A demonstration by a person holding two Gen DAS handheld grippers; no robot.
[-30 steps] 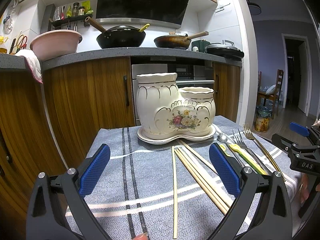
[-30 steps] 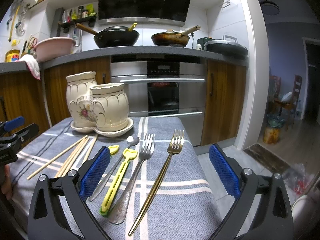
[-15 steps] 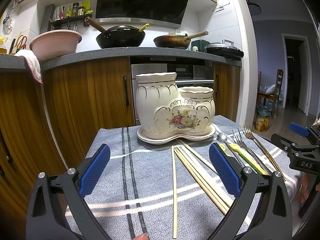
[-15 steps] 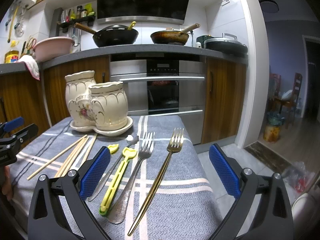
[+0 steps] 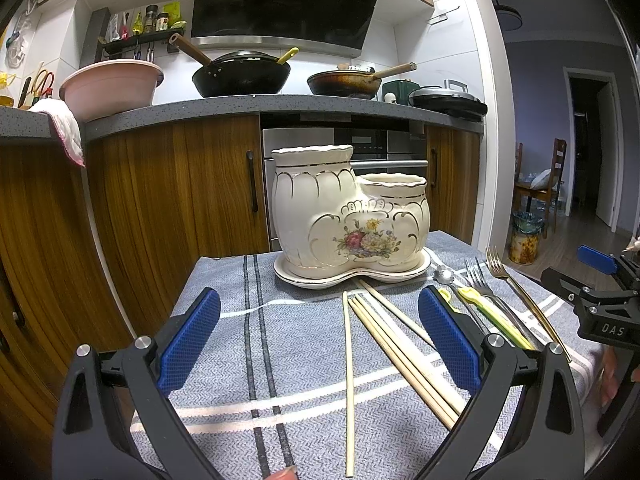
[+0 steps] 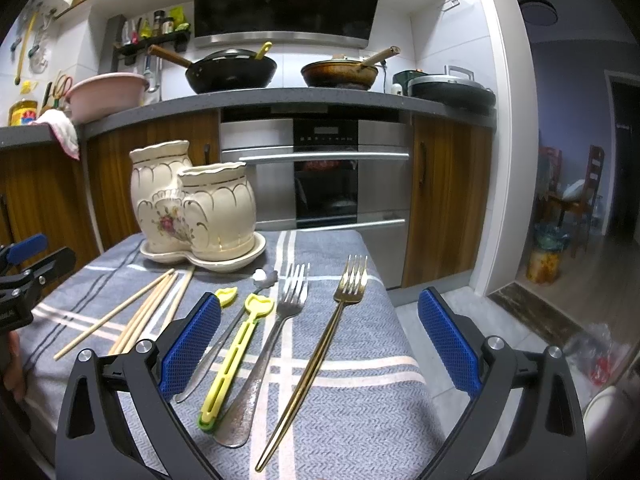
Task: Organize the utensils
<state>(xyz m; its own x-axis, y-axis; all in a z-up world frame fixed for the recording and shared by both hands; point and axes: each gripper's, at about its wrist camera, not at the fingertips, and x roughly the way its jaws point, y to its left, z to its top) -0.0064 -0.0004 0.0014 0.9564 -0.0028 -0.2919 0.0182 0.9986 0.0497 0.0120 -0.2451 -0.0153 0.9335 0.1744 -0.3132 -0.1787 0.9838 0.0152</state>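
A cream two-pot ceramic utensil holder (image 5: 350,216) (image 6: 194,208) with a flower print stands on its saucer at the back of the grey striped cloth. Several wooden chopsticks (image 5: 394,344) (image 6: 138,314) lie in front of it. To their right lie a gold fork (image 6: 320,350) (image 5: 520,300), a silver fork (image 6: 270,340), a yellow tongs-like tool (image 6: 236,348) and a small spoon (image 6: 224,342). My left gripper (image 5: 320,336) hovers open over the chopsticks, holding nothing. Wide open too, my right gripper (image 6: 320,336) hangs above the forks.
Wooden cabinets (image 5: 168,200) and an oven (image 6: 320,176) stand close behind the table. The counter carries a pink basin (image 5: 110,88), a wok (image 5: 240,76) and a pan (image 6: 340,74). The cloth's right edge (image 6: 404,344) drops off to the tiled floor.
Both views have shifted only slightly; the right gripper has drifted a little lower and nearer the forks. Nothing on the cloth has moved, and both grippers have stayed open.
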